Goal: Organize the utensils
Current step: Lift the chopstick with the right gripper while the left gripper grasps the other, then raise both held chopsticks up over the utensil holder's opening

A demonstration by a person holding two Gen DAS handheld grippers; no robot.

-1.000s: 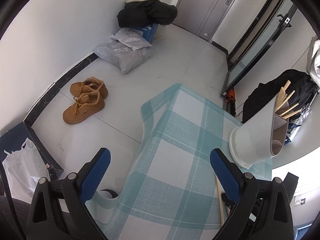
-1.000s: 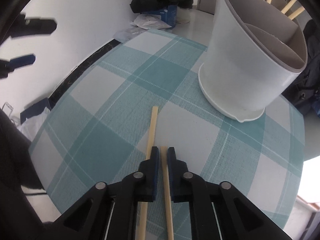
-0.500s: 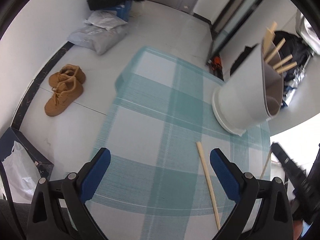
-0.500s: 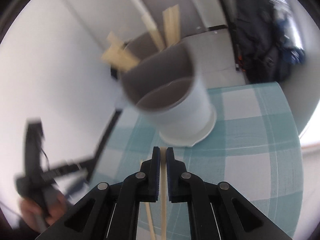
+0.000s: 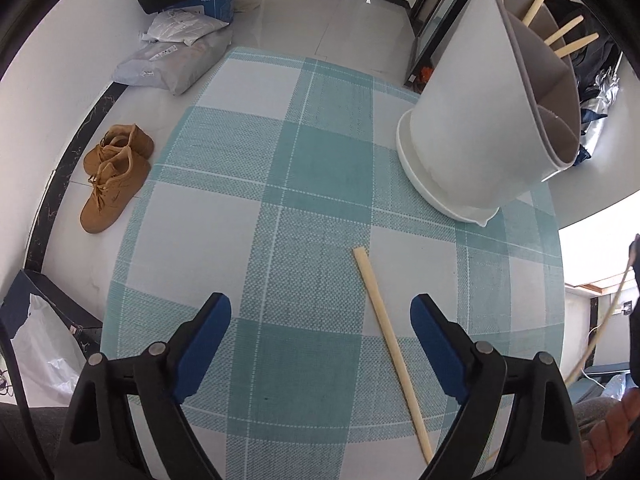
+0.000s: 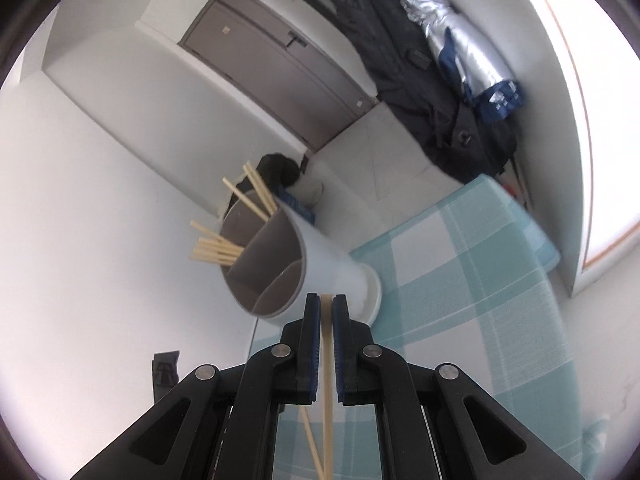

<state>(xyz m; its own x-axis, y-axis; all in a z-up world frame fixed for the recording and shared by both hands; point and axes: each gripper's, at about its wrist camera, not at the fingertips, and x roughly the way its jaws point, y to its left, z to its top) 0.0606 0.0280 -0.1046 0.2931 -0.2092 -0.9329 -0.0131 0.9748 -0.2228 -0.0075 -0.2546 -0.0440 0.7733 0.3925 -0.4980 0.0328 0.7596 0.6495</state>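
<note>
I am clamping 1 chopstick (image 6: 327, 344) in my right gripper (image 6: 327, 308), pointing toward the holder (image 6: 320, 264) on the cloth (image 6: 480, 280), while my left gripper (image 5: 320, 312), jaws wide but just narrowing, is hovering over the other chopstick (image 5: 388, 344) lying flat.
</note>
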